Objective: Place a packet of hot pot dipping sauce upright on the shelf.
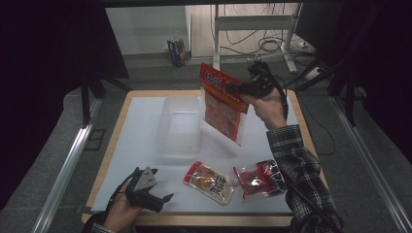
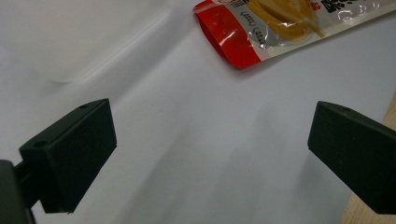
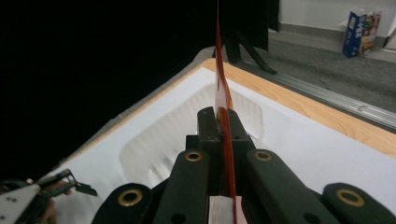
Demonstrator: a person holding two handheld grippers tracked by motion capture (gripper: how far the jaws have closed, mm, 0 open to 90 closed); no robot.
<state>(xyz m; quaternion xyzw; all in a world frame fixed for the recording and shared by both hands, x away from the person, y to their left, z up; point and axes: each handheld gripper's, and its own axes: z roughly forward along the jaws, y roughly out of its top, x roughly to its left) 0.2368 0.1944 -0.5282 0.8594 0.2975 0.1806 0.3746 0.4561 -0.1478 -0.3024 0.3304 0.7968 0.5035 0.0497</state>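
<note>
Left gripper (image 1: 154, 193) rests wide open at the near edge; right gripper (image 1: 232, 88) pinches the tall red printed snack pouch (image 1: 221, 104) aloft beside the clear plastic tub (image 1: 179, 126): centre it over the tub before lowering.

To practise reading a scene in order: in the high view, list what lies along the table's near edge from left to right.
Left gripper → yellow snack packet → red snack packet → plaid sleeve.

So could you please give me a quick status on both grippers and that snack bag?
Right gripper shut on red snack bag, lifted beside clear plastic tub. Left gripper open, over bare table. Two snack packets lie near front edge, nothing blocking tub.
</note>
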